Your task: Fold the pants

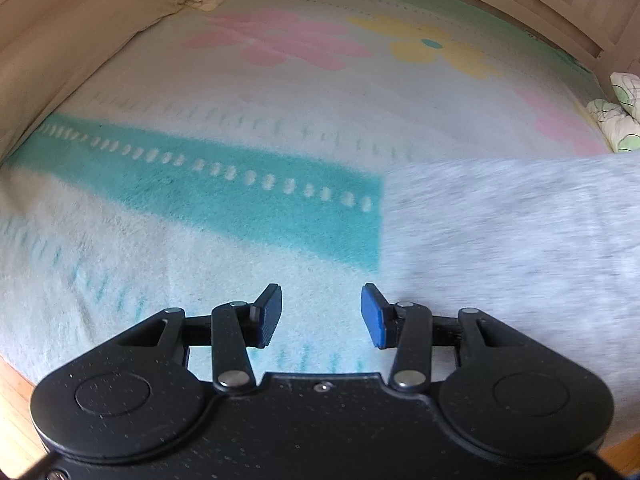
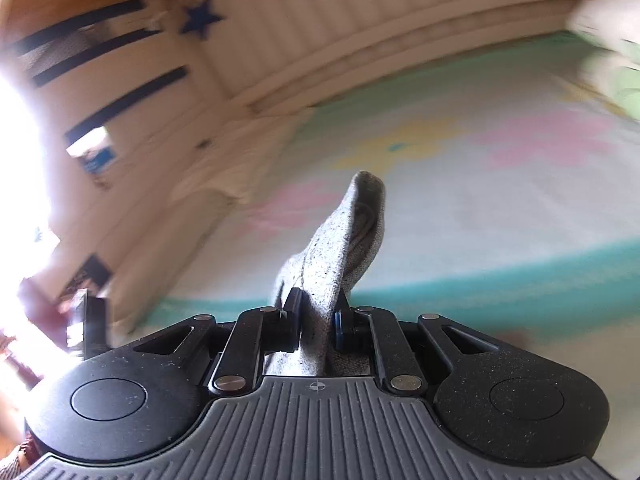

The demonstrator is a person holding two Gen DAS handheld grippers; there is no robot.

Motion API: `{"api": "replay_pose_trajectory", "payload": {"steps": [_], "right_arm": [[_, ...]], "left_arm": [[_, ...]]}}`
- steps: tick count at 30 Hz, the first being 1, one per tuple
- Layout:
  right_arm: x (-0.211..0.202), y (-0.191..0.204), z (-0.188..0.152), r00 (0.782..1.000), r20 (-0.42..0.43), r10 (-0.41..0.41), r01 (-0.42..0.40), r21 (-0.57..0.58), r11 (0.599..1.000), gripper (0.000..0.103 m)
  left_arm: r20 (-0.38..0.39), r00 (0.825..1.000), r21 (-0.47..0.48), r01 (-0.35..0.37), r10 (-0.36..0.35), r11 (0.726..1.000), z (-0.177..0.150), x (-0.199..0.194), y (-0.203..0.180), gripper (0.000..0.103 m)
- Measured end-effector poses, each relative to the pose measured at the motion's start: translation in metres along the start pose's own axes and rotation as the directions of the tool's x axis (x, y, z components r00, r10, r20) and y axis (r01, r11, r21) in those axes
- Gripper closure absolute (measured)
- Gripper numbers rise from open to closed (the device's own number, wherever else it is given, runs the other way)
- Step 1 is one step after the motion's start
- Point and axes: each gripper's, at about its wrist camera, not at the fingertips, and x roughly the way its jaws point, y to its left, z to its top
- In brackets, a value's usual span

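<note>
I read the step in hand as lifting one end of the pants to carry it over for a fold. To do it well I want the raised end kept taut and level, brought across in one smooth arc, with the other hand ready to pin or take the free edge so the cloth does not drag and bunch on the blanket [image 1: 248, 208].

Going left to right: my left gripper [image 1: 321, 316] hangs over the blanket's pale fleece with its blue pads roughly half spread and nothing between them — the right-hand pad sits just at the edge of the grey pants [image 1: 512, 240], though whether it touches the cloth I cannot tell. The pants lie flat on the bed on that side, running off to the right of the left wrist view.

My right gripper [image 2: 317, 322] is nearly closed, pinching a bunched wad of the same grey fabric [image 2: 344, 248] — the cloth stands up past the fingertips, clear of the blanket below. The background there is blurred.
</note>
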Motion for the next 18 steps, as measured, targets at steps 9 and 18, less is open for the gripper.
{"api": "replay_pose_trajectory", "payload": {"steps": [9, 18], "right_arm": [[0.06, -0.082, -0.051, 0.891, -0.283, -0.354, 0.38, 0.04, 0.924, 0.072], [0.048, -0.063, -0.049, 0.919, -0.096, -0.384, 0.376, -0.088, 0.922, 0.041]], "left_arm": [[0.003, 1.0, 0.125, 0.025, -0.025, 0.992, -0.009, 0.003, -0.04, 0.051], [0.04, 0.993, 0.303, 0.097, -0.115, 0.948, -0.024, -0.004, -0.101, 0.046]]}}
